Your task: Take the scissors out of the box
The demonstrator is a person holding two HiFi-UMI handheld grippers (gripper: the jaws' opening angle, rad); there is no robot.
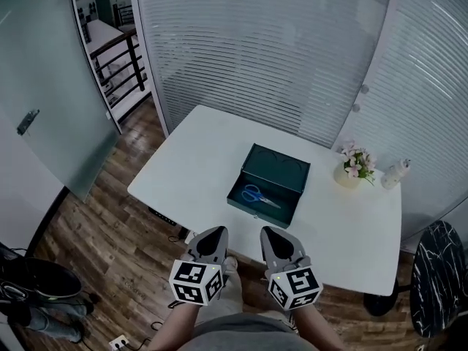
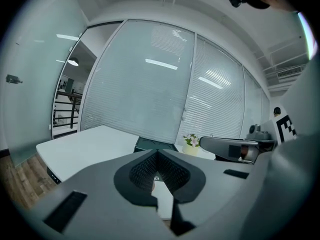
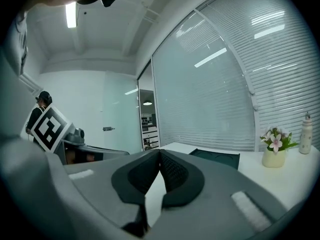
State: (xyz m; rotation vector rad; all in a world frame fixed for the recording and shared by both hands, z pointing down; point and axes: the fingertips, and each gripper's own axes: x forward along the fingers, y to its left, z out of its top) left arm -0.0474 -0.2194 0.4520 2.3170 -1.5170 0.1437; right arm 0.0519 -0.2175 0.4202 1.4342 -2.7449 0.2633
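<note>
The scissors (image 1: pixel 259 196), blue-handled, are seen lying inside the open dark green box (image 1: pixel 281 168), which is set near the middle of the white table (image 1: pixel 194 156). A pot of pink flowers (image 1: pixel 352 168) and a small bottle (image 1: pixel 395 173) are placed near each other toward the table's right side, apart from the box. The left gripper (image 1: pixel 217 231) and the right gripper (image 1: pixel 268 231) are held side by side at the table's near edge, short of the box. Both pairs of jaws are clenched together, and nothing is grasped between them.
</note>
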